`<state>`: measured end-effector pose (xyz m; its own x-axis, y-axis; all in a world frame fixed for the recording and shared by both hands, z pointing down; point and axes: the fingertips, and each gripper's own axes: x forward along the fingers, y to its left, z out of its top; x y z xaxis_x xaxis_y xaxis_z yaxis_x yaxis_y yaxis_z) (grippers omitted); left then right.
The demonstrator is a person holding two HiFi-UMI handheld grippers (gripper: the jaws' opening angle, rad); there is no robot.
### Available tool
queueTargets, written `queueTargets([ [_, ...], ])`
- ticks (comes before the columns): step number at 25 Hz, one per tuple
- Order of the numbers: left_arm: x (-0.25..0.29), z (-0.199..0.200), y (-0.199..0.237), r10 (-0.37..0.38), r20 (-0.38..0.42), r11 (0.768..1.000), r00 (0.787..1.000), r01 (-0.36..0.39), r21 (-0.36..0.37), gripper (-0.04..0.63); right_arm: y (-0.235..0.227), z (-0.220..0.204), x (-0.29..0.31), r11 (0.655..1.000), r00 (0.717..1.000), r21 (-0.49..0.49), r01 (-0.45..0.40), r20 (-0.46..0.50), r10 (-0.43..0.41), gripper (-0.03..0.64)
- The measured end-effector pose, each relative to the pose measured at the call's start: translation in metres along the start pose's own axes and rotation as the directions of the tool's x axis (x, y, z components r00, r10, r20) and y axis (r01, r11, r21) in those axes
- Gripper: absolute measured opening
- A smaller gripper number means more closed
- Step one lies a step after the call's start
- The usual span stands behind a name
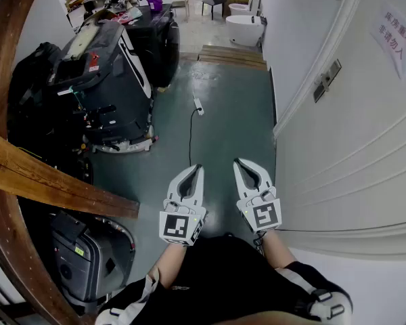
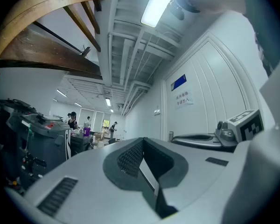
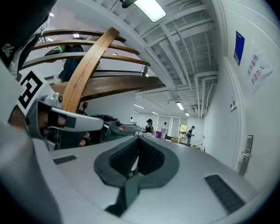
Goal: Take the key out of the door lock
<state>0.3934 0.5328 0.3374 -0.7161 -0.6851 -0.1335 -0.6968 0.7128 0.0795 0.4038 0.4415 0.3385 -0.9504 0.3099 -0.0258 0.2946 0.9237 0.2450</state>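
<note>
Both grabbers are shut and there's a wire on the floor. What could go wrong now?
The cable and its power strip lie on the floor just ahead, so stepping forward could mean a trip. The left gripper and right gripper are both shut and empty; unless one opens first, it may just bump the door handle instead of gripping anything.

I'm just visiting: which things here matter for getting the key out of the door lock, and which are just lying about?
For the job: left hand-held gripper, right hand-held gripper, white door, door handle. The key itself can't be made out.

Just lying about: floor-cleaning machine, power strip, bathtub, purple bucket, wooden beam.
</note>
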Motion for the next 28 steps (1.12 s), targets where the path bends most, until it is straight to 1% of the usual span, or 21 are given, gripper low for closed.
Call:
queueTargets([
  [5, -0.024, -0.006, 0.018, 0.003, -0.026, 1.0, 1.0, -0.003, 0.0, 0.023, 0.026, -0.003, 0.006, 0.999, 1.0, 0.031, 0.004, -0.008, -0.004, 0.008],
  [8, -0.036, -0.01, 0.025, -0.005, -0.043, 1.0, 0.999, 0.005, 0.006, 0.023, 0.037, -0.008, 0.006, 0.997, 1.0, 0.065, 0.03, -0.013, -0.029, 0.008],
  [10, -0.042, -0.017, 0.03, -0.007, -0.061, 1.0, 0.998, 0.007, 0.001, 0.023, 0.043, -0.013, 0.006, 0.993, 0.998, 0.109, 0.053, -0.025, -0.05, 0.008],
  [12, -0.045, -0.026, 0.035, -0.017, -0.074, 1.0, 0.997, 0.016, -0.018, 0.023, 0.048, -0.021, 0.008, 0.985, 0.998, 0.167, 0.049, -0.04, -0.043, 0.009],
  [14, -0.045, -0.032, 0.037, -0.027, -0.08, 0.999, 0.996, 0.025, -0.029, 0.023, 0.05, -0.025, 0.009, 0.978, 0.999, 0.206, 0.029, -0.033, -0.023, 0.065],
  [15, -0.044, -0.035, 0.039, -0.029, -0.084, 0.999, 0.996, 0.026, -0.035, 0.023, 0.049, -0.026, 0.01, 0.977, 0.999, 0.212, 0.029, -0.034, -0.022, 0.094],
  [20, -0.032, -0.049, 0.046, -0.028, -0.115, 0.997, 0.993, 0.021, -0.068, 0.023, 0.035, -0.043, 0.017, 0.977, 0.996, 0.205, 0.056, -0.076, -0.041, 0.172],
  [24, -0.005, -0.057, 0.05, -0.027, -0.123, 0.997, 0.992, 0.018, -0.07, 0.025, 0.017, -0.052, 0.037, 0.98, 0.996, 0.196, 0.04, -0.086, -0.024, 0.193],
  [28, 0.038, -0.06, 0.051, -0.033, -0.115, 0.998, 0.993, 0.026, -0.059, 0.024, -0.011, -0.059, 0.061, 0.983, 0.998, 0.183, 0.016, -0.065, -0.004, 0.196],
])
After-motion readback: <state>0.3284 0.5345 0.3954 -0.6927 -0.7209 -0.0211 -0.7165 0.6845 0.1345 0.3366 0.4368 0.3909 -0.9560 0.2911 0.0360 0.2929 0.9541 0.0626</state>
